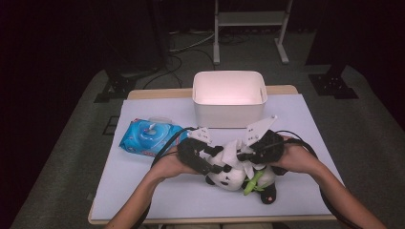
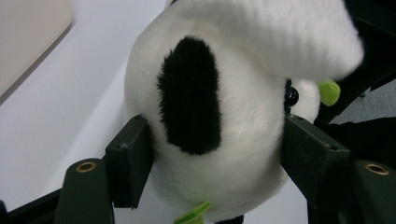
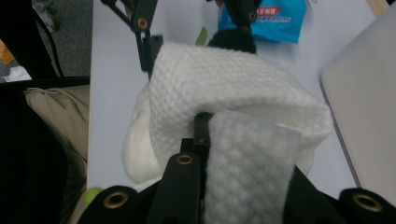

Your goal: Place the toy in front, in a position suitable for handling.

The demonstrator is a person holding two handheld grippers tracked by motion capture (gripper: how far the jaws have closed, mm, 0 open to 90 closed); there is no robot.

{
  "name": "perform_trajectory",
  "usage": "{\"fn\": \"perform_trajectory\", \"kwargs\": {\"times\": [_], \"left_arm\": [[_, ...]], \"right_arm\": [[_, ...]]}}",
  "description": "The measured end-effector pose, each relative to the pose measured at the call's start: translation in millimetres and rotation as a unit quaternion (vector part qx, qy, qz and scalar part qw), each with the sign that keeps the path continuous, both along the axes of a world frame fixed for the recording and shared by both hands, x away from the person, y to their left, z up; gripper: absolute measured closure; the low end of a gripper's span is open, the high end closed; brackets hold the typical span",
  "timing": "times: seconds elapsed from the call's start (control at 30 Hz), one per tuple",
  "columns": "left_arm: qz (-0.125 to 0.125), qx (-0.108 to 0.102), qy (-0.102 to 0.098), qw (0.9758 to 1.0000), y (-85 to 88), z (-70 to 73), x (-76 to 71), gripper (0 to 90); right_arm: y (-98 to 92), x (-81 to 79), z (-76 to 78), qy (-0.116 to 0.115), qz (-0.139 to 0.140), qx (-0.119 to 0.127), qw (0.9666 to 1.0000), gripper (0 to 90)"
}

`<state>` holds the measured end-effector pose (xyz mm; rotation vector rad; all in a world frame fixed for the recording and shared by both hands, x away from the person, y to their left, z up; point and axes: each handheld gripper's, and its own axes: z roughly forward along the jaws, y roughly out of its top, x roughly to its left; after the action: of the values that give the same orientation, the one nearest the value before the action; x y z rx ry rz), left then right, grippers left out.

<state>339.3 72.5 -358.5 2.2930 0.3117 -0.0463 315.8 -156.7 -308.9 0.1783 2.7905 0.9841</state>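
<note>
A black-and-white panda plush [image 1: 228, 179] with a green leaf lies at the table's front middle. My left gripper [image 1: 215, 167] is shut on its head; in the left gripper view both pads [image 2: 128, 158] press into the white fur of the panda's head [image 2: 224, 154] beside a black patch. My right gripper [image 1: 243, 155] is shut on a white textured wipe [image 3: 233, 98], which folds over its jaws and drapes on top of the panda's head [image 3: 135, 149]. The wipe [image 2: 280, 32] hangs over the head in the left gripper view too.
A white open bin [image 1: 229, 73] stands at the table's far middle, just beyond the grippers. A blue packet of wet wipes [image 1: 149, 136] lies to the left. The white table cover [image 1: 143, 191] reaches the front edge, where both forearms come in.
</note>
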Motion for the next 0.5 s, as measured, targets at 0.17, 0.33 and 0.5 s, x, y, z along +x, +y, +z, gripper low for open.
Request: {"fn": "perform_trajectory", "kwargs": {"times": [0.17,0.33,0.5], "left_arm": [[-0.003,-0.002,-0.010,0.9999,-3.6,3.2,-3.5,30.7],[-0.009,-0.006,-0.023,0.9997,-6.5,5.8,-6.7,30.6],[-0.010,-0.005,-0.021,0.9997,-4.3,3.4,-6.5,30.5]], "right_arm": [[15.8,2.6,6.2,0.000,0.009,0.009,0.9999,82.5],[30.2,5.4,10.0,0.000,0.020,0.019,0.9996,82.4],[34.0,7.4,7.5,0.000,0.025,0.019,0.9995,82.4]]}}
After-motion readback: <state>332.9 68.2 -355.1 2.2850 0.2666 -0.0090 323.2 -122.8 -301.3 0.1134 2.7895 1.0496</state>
